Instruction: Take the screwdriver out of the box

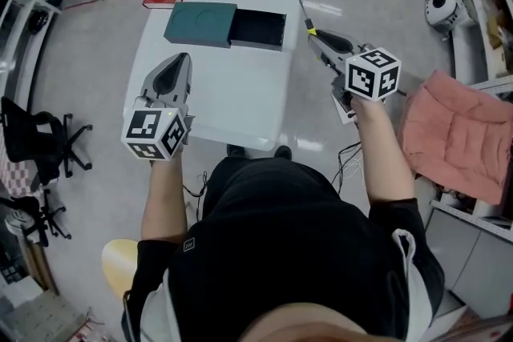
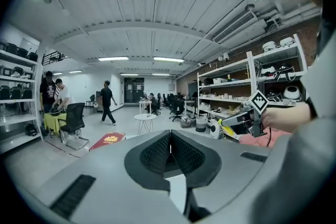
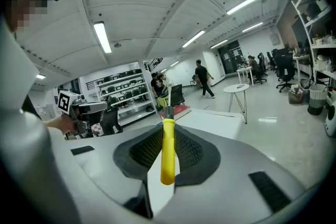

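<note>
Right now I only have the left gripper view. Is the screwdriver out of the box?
Observer: Yes. The right gripper is shut on the screwdriver, gripping its yellow handle.
Operator: And where is the box?
Observer: The box lies on the white table, with its black tray slid out to the right.
</note>
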The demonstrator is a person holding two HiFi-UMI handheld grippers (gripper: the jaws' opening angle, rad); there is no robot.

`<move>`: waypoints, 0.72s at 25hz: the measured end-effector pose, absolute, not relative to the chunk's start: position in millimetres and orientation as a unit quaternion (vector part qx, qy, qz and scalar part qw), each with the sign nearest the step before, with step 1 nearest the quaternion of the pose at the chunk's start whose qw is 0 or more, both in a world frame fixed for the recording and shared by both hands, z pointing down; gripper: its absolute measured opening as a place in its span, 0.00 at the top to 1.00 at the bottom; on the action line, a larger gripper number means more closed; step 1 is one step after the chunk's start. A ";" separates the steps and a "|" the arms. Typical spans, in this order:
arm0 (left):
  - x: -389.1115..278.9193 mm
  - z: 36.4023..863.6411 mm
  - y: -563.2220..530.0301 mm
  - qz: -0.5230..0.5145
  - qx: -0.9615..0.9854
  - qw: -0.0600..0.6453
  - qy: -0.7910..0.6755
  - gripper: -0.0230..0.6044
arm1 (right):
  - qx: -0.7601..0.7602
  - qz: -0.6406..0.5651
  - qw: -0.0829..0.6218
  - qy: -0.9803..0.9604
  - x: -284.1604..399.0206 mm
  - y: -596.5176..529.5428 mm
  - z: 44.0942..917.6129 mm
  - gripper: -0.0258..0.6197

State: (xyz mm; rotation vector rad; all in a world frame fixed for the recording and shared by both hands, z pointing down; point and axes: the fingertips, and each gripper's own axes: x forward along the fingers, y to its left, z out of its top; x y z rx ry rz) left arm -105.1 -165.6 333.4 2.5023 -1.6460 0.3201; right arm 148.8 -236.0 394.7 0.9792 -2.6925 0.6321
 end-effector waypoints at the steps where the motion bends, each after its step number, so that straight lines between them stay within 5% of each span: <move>1: -108.8 331.4 -164.7 0.106 0.829 0.062 -0.545 0.94 | 0.333 0.213 0.098 -0.913 145.8 -233.2 390.1 0.83; 18: -183.8 298.1 -163.9 0.092 0.846 0.025 -0.525 0.94 | 0.343 0.138 -0.029 -0.929 88.2 -183.5 288.8 0.83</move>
